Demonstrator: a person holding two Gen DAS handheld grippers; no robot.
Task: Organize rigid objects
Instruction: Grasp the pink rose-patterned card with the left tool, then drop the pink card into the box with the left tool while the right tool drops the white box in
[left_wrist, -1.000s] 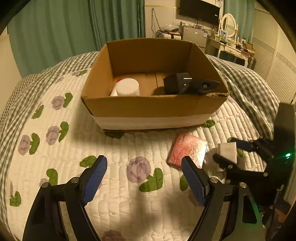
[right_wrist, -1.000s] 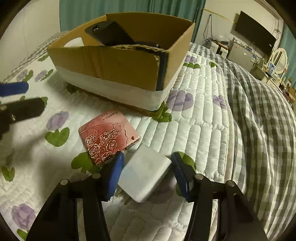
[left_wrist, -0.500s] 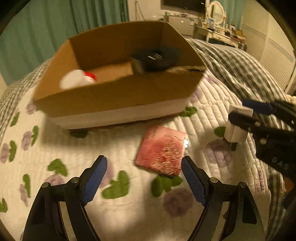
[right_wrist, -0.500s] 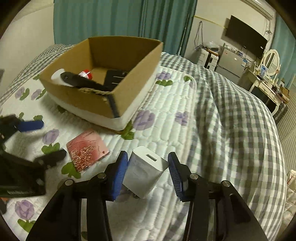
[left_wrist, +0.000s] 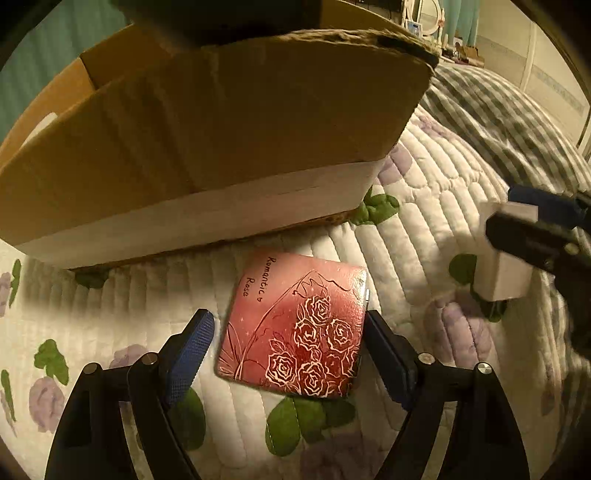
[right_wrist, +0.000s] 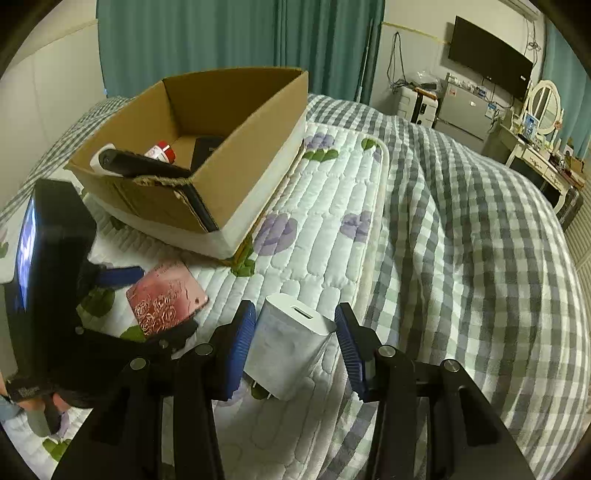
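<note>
A red rose-patterned case (left_wrist: 295, 325) lies flat on the quilt, just in front of the cardboard box (left_wrist: 221, 140). My left gripper (left_wrist: 288, 350) is open, low over the quilt, one finger on each side of the case. My right gripper (right_wrist: 295, 343) is shut on a white charger block (right_wrist: 288, 350) and holds it above the bed, prongs down. The charger also shows at the right of the left wrist view (left_wrist: 502, 254). In the right wrist view the case (right_wrist: 166, 299) lies left of the charger and the box (right_wrist: 207, 155) stands behind it.
The box holds a black device (right_wrist: 147, 166), a red-and-white bottle (right_wrist: 160, 149) and a dark flat item (right_wrist: 207, 147). The flowered quilt (right_wrist: 332, 229) lies on a grey checked bedspread (right_wrist: 480, 258). Furniture and a TV stand far behind.
My left gripper has moved forward and down until its fingers flank the red case. My right gripper closed on the white charger and lifted it off the quilt.
</note>
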